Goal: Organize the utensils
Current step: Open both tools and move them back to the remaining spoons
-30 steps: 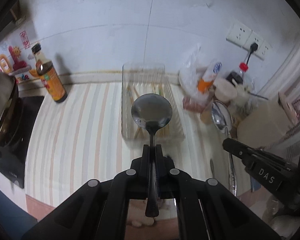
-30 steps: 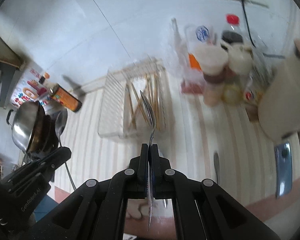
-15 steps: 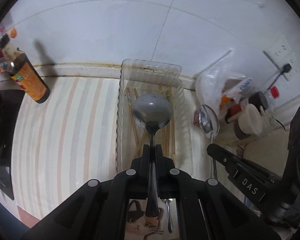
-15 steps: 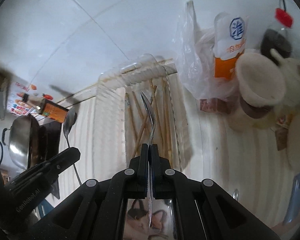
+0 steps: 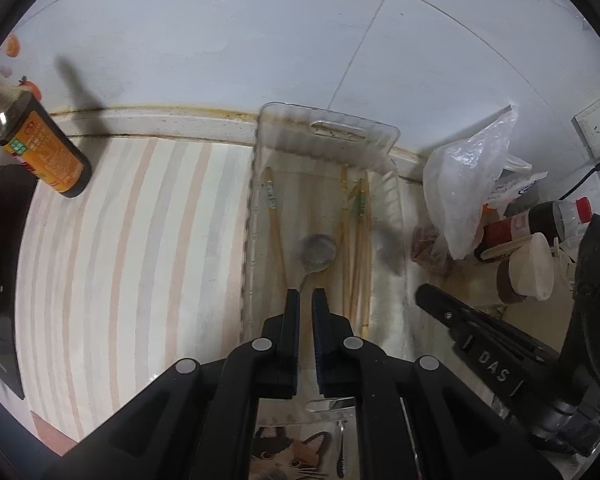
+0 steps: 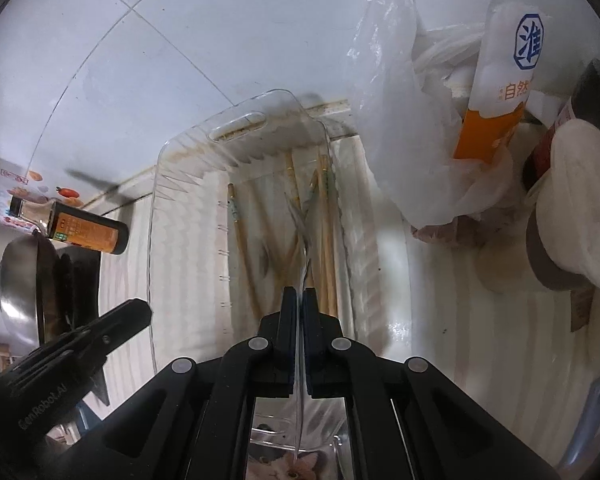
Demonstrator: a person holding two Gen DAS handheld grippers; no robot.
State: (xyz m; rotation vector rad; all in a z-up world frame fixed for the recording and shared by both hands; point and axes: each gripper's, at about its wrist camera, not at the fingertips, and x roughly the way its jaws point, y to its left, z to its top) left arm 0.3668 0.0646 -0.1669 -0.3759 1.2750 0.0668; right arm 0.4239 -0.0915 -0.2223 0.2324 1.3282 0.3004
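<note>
A clear plastic tray (image 5: 324, 128) stands on the striped counter against the wall, with several wooden chopsticks (image 5: 358, 240) in it. A metal spoon (image 5: 317, 254) lies in the tray among them. My left gripper (image 5: 305, 293) is just above the spoon's handle, jaws slightly apart and holding nothing. My right gripper (image 6: 299, 291) is shut on a second metal spoon (image 6: 302, 232), held edge-on above the tray (image 6: 236, 124) and its chopsticks (image 6: 324, 240).
A brown sauce bottle (image 5: 40, 148) stands left of the tray. A plastic bag (image 5: 468, 184), jars and a lidded cup (image 5: 528, 268) crowd the right side. A black stove (image 5: 0, 260) is at far left. A pan (image 6: 20, 280) sits there.
Both grippers moved forward and down over the tray. My left gripper opened and let its spoon drop into the tray. My right gripper still holds its spoon.
</note>
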